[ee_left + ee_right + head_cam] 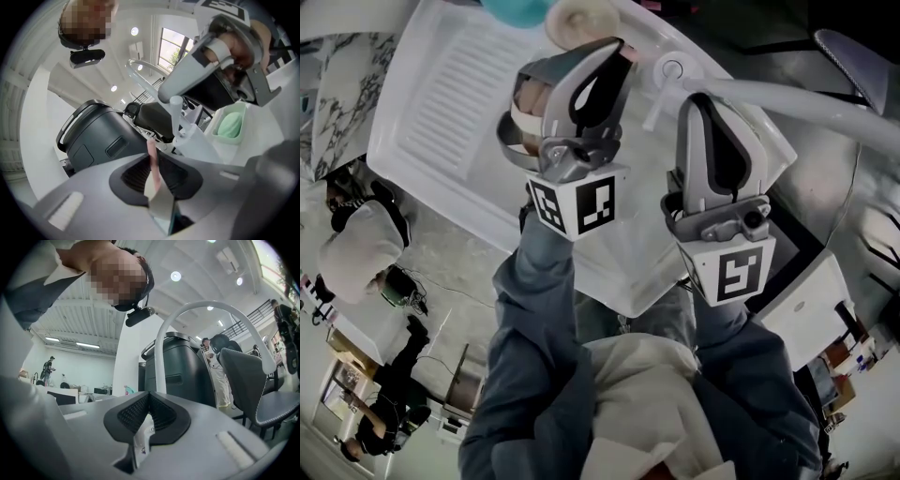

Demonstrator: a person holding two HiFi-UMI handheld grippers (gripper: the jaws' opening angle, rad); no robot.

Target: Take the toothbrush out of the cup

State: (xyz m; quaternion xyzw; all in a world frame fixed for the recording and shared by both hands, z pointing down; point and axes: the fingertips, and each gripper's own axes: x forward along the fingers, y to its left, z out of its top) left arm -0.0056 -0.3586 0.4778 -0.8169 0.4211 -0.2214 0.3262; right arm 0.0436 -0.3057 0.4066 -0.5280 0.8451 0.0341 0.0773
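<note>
A white sink [441, 141] with a ribbed draining board fills the head view, and the board to the left lies bare, the widest free stretch. The other side is crowded: a white arched tap [787, 98] rises just past the two tools, and the left gripper view shows a pale green soap dish [236, 110] holding green soap [229, 125] to the right and a dark grey bin [93, 136] beyond the sink's edge. The toothbrush [151, 152] shows as a slim pink handle standing nearly upright, paler and wider lower down. The left gripper [609, 56] has its jaws closed on that handle, the ribbed pads pressing it from both sides. A cream round cup [581, 19] sits at the top edge, just beside the left gripper's tips; whether the brush's lower end is inside it cannot be made out. The right gripper [147, 404] hovers close beside the left, near the tap, its pads drawn together, with only a thin white sliver showing in the slit below them.
</note>
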